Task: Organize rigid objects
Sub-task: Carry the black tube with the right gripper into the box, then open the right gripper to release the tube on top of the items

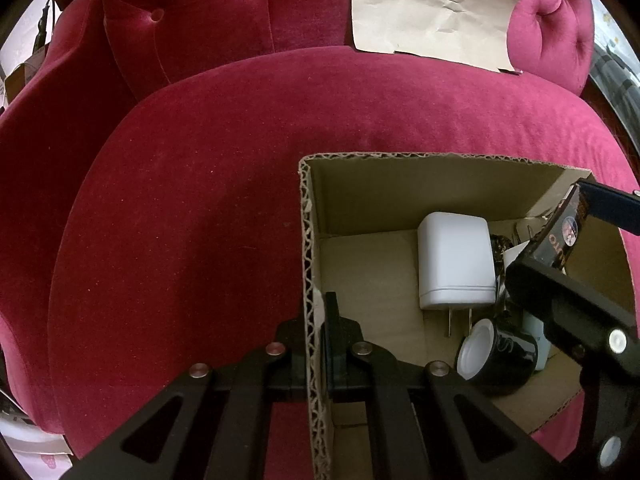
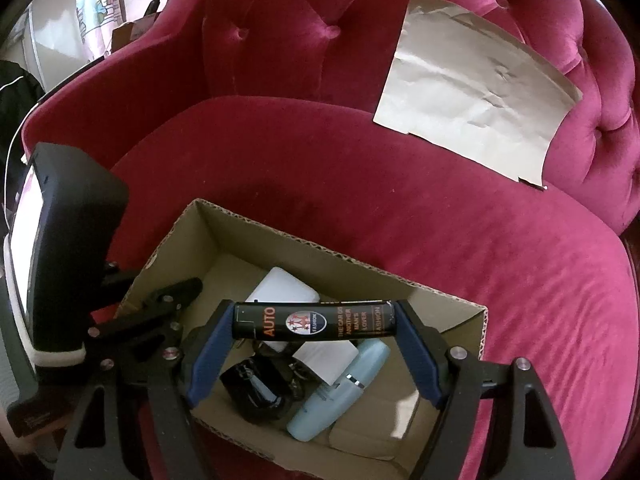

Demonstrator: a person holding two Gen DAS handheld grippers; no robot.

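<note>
1. Placement is the step in hand, by my reading: the right gripper (image 2: 314, 322) has its fingers clamped on the ends of a black tube (image 2: 314, 320), held crosswise above the cardboard box (image 2: 440, 298) on the red sofa (image 2: 440, 220).
2. The left gripper (image 1: 316, 344) pinches the box's side wall, fingers closed on it.
3. Next calls for lowering and releasing where floor shows.
4. In the way: a white charger (image 1: 454, 262), black jar (image 1: 500, 356) and pale blue bottle (image 2: 340, 392) below.
5. A paper sheet (image 2: 476, 116) leans on the sofa back, well apart.
</note>
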